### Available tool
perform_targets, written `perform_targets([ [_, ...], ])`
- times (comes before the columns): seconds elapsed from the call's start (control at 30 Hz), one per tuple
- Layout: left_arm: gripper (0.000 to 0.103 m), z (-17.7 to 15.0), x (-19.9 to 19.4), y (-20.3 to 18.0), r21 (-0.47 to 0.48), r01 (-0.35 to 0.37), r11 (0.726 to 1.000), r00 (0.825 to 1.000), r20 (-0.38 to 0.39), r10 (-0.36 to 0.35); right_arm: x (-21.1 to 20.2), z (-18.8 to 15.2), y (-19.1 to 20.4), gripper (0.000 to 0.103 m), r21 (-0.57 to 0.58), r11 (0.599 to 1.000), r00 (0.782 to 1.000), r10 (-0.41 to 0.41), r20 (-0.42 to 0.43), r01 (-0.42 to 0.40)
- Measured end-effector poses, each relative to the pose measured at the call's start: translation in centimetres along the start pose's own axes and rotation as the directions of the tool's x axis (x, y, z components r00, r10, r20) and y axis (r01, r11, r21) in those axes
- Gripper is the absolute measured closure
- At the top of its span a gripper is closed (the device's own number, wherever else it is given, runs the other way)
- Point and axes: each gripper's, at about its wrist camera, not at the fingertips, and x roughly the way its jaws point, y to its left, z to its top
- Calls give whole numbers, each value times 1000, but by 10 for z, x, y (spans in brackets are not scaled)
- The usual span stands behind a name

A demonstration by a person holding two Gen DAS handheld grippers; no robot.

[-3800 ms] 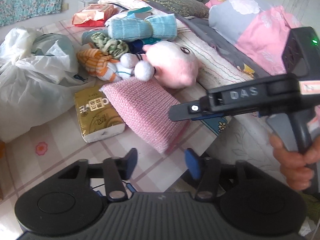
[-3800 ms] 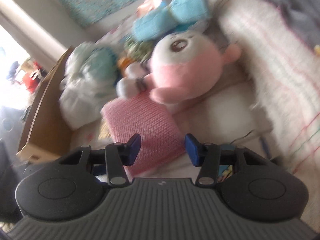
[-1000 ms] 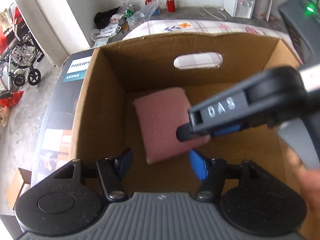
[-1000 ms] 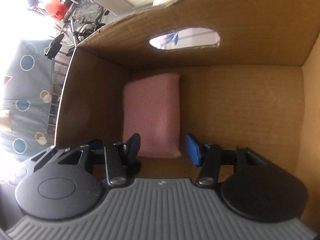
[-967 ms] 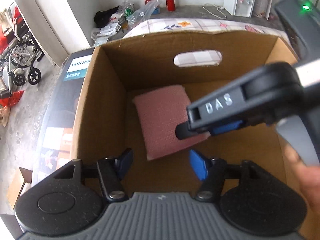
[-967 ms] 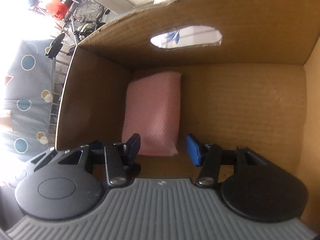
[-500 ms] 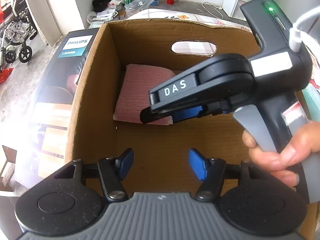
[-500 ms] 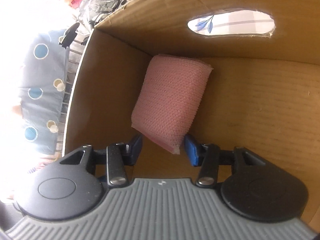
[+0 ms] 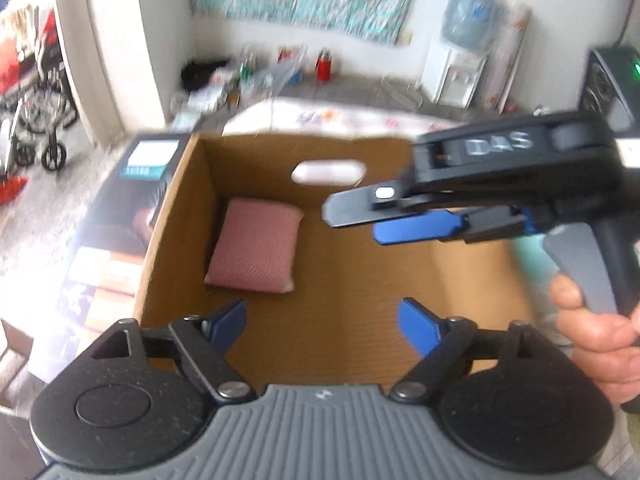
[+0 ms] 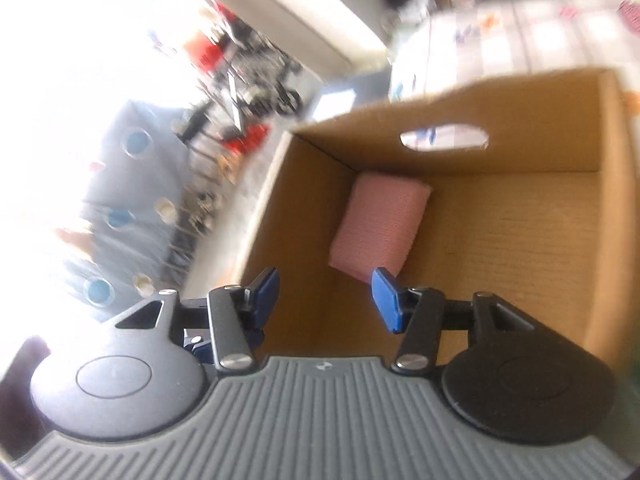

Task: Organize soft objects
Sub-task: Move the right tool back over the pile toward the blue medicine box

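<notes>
1. Presently your left gripper has its jaws spread wide, just widened, holding nothing.
2. Your right gripper is released too, jaws part-open, empty.
3. Pink cushion lies inside the cardboard box, against its left wall.

bright daylight, blown-out glare at right wrist view's left, motion blur throughout, fisheye-bent edges

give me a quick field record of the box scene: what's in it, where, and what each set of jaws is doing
container: brown cardboard box, open top, oval handle hole in far wall
contents: one pink knitted cushion lying flat on the box floor, in the far left corner
left gripper: jaws have just been opening, nothing between them
right gripper: jaws open, empty, above the box
cushion contact: none
</notes>
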Motion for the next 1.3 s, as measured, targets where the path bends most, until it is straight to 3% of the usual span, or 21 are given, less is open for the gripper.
perform_targets([
  [0.17, 13, -17, -44, -38, 37, 63, 997, 992, 104, -66, -92, -27, -4, 51, -9, 996, 987, 88, 136, -88],
  [0.3, 12, -36, -71, -77, 91, 113, 989, 974, 188, -129, -174, -62, -7, 50, -48, 996, 967, 80, 242, -70],
  [0.47, 12, -64, -85, -132, 146, 209, 967, 944, 229, -239, -256, -125, -36, 49, -44, 999, 938, 9, 346, 7],
  [0.57, 12, -82, -85, -166, 185, 275, 944, 920, 234, -314, -297, -165, -61, 49, 5, 996, 915, -79, 396, 84],
  [0.73, 12, -106, -68, -220, 264, 338, 904, 897, 202, -394, -353, -219, -104, 48, 95, 973, 853, -228, 469, 208],
  [0.93, 13, -140, -42, -274, 309, 370, 876, 890, 151, -430, -395, -283, -152, 48, 205, 938, 790, -345, 507, 278],
  [1.3, 22, -171, -7, -320, 370, 421, 828, 875, 77, -479, -398, -320, -196, 48, 360, 884, 764, -447, 465, 297],
])
